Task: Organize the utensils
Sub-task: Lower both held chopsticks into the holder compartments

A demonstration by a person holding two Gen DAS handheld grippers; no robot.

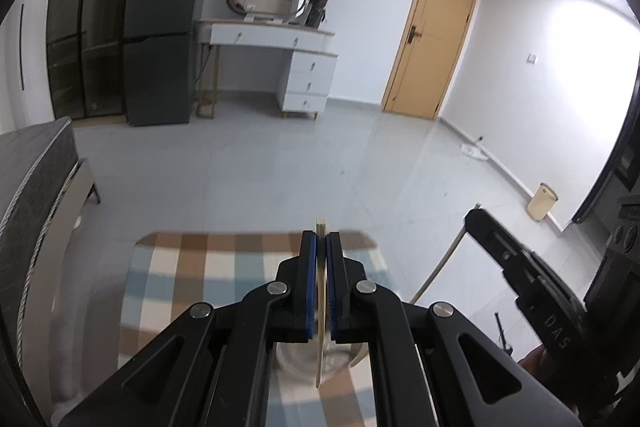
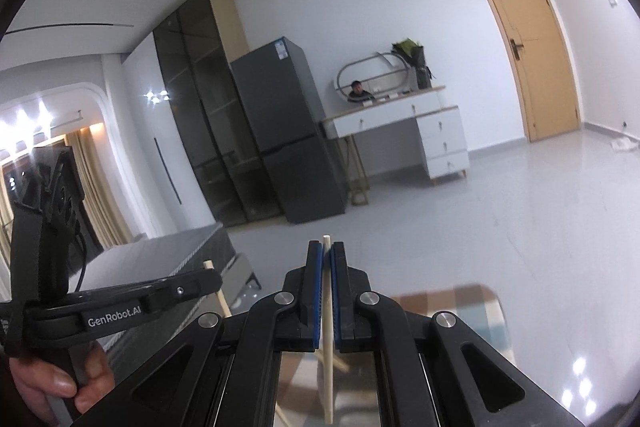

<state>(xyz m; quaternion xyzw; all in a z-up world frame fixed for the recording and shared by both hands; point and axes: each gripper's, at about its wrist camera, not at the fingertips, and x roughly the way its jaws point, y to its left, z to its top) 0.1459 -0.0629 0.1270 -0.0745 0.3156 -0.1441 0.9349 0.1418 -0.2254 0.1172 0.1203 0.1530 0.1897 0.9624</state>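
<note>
Left gripper [image 1: 321,241] clamped on chopstick [image 1: 320,307], stick upright for clean drop. Right gripper [image 2: 326,253] clamped on second chopstick [image 2: 328,339]. Clear glass [image 1: 320,359] near, on checked cloth [image 1: 192,279], likely destination.

White lettering "GenRobot.AI" runs along the side of the black plastic left gripper [image 2: 208,281] — read in the right wrist view. In the left wrist view, raised letters "DAS" stand on the black body of the right gripper [image 1: 476,217]. The tall dark grey refrigerator [image 2: 280,115] carries a small blue-and-white sticker near its top — too small to read.
</note>
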